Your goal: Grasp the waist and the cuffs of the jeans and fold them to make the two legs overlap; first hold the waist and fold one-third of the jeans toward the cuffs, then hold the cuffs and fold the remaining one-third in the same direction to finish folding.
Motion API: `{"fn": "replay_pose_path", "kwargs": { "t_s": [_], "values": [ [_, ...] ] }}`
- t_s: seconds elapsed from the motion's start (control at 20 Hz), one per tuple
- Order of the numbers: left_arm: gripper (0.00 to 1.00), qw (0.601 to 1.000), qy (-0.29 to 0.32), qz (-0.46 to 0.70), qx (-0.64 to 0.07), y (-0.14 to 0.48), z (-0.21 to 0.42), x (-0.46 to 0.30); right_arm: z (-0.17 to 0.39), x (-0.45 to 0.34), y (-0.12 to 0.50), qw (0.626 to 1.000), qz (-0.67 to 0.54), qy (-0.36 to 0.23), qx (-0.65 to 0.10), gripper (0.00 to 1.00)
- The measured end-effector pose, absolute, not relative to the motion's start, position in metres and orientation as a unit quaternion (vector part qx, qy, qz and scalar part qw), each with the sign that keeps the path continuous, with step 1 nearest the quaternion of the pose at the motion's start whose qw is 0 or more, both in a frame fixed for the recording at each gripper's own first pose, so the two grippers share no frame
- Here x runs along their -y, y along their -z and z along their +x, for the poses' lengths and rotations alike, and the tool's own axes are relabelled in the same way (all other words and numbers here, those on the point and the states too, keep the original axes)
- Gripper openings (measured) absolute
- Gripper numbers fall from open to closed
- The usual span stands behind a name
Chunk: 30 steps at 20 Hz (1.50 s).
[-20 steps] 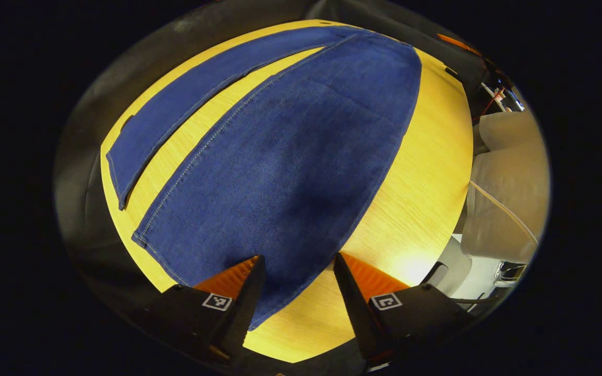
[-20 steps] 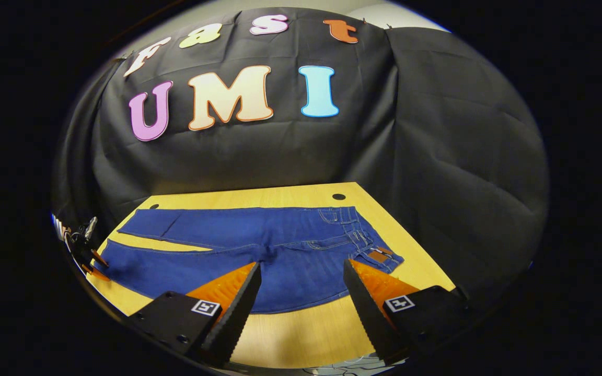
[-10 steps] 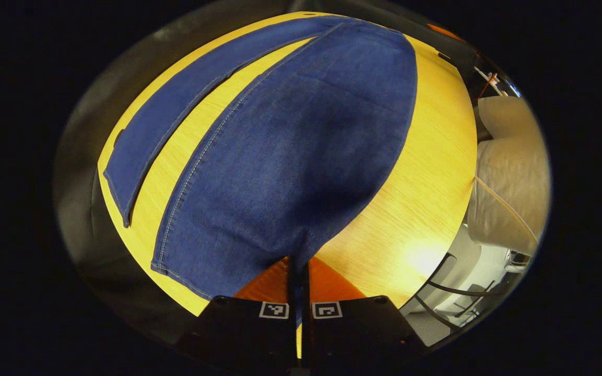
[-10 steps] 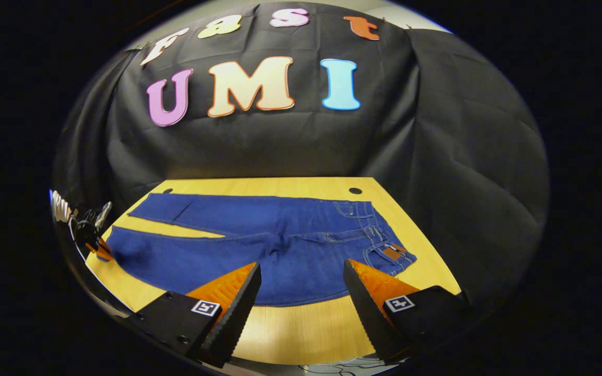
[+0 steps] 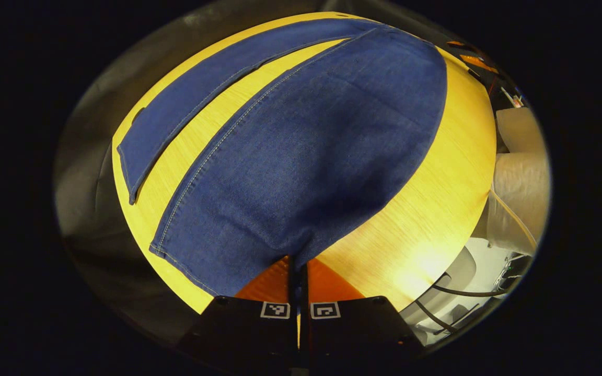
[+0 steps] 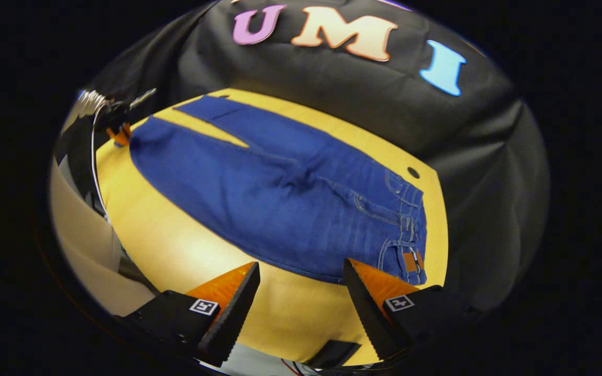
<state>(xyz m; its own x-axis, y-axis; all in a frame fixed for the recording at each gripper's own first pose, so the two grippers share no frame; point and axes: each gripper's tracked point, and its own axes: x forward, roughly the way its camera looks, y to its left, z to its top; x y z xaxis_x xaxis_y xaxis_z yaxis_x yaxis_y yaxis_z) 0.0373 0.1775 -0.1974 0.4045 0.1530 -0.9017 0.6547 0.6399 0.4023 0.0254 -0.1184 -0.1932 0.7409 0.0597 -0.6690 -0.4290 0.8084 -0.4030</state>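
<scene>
1. Jeans [image 6: 280,193]: flat on bench [image 6: 175,261], legs apart.
2. Left gripper [image 5: 298,271]: fingers pinched on near cuff hem.
3. Right gripper [image 6: 301,292]: fingers spread, waist just ahead.
4. Step: leg overlap; next, likely waist grasp.

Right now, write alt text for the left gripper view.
The left claw is shut on the cuff edge of the nearer leg of blue jeans spread flat on a yellow wooden table. The other leg lies apart, with bare table showing between them.
</scene>
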Motion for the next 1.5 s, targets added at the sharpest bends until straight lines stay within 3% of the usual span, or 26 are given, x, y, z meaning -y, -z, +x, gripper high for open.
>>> {"fn": "replay_pose_path", "kwargs": {
  "t_s": [0.6, 1.05, 1.2, 1.25, 1.4, 1.5],
  "values": [
    [0.00, 0.737, 0.135, 0.394, -0.533, 0.201, 0.038, -0.176, 0.055, 0.157, 0.256, 0.821, -0.272, -0.189, -0.466, 0.99],
    [0.00, 0.725, 0.146, 0.385, -0.551, 0.200, 0.039, -0.175, 0.059, 0.158, 0.259, 0.812, -0.253, -0.185, -0.492, 0.98],
    [0.00, 0.729, 0.143, 0.384, -0.548, 0.200, 0.040, -0.174, 0.065, 0.161, 0.258, 0.814, -0.248, -0.173, -0.495, 0.93],
    [0.00, 0.732, 0.142, 0.382, -0.547, 0.199, 0.040, -0.172, 0.069, 0.161, 0.254, 0.815, -0.250, -0.178, -0.491, 0.72],
    [0.00, 0.739, 0.137, 0.374, -0.544, 0.201, 0.042, -0.172, 0.081, 0.161, 0.249, 0.817, -0.268, -0.197, -0.472, 0.37],
    [0.00, 0.741, 0.135, 0.374, -0.541, 0.200, 0.041, -0.172, 0.086, 0.164, 0.246, 0.821, -0.280, -0.194, -0.458, 0.07]
  ]
}}
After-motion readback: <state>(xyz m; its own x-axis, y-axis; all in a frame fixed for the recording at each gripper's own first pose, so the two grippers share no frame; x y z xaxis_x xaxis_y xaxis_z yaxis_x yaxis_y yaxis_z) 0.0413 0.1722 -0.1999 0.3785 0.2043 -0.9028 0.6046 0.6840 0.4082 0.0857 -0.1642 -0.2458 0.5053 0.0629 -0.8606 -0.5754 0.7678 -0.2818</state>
